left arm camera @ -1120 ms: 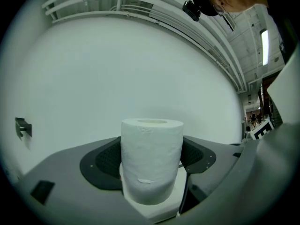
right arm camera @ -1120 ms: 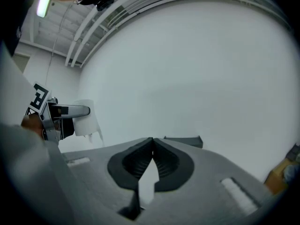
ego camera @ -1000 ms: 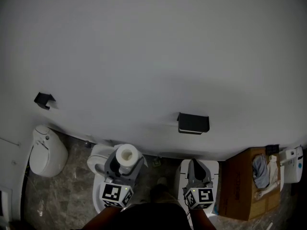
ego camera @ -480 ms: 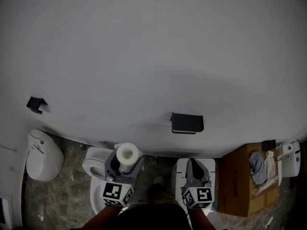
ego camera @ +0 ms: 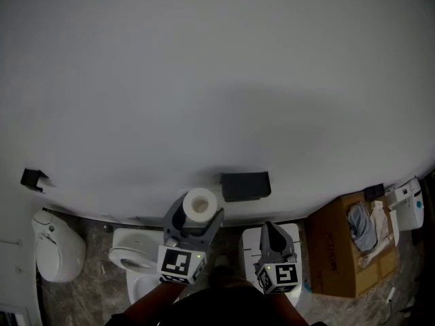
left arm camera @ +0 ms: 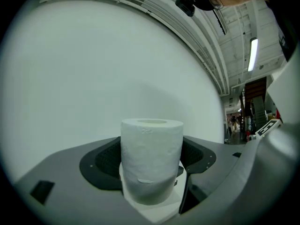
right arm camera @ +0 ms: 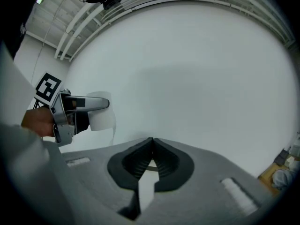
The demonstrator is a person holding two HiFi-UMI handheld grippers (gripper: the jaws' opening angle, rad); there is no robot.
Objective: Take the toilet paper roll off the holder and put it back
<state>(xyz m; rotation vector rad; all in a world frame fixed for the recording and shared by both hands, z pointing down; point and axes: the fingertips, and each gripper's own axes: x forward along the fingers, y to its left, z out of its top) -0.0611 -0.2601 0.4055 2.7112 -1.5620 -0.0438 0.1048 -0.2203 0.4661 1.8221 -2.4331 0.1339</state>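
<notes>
A white toilet paper roll [ego camera: 199,204] stands upright between the jaws of my left gripper [ego camera: 196,214], which is shut on it. In the left gripper view the roll [left arm camera: 151,158] fills the space between the dark pads, in front of a bare white wall. The black holder [ego camera: 245,186] is mounted on the wall just right of the roll and carries no roll. My right gripper [ego camera: 271,239] hangs lower right of the holder, its jaw tips meeting with nothing in them [right arm camera: 151,143]. The right gripper view shows the left gripper [right arm camera: 70,114] with the roll [right arm camera: 102,117].
A toilet [ego camera: 129,259] stands below left, with a white bin [ego camera: 57,244] further left. A black hook [ego camera: 32,178] sits on the wall at far left. A cardboard box [ego camera: 338,260] with cloths and a white device [ego camera: 408,206] are at right.
The left gripper has carried the roll up and to the right, close beside the black holder. The right gripper has shifted slightly and stayed shut.
</notes>
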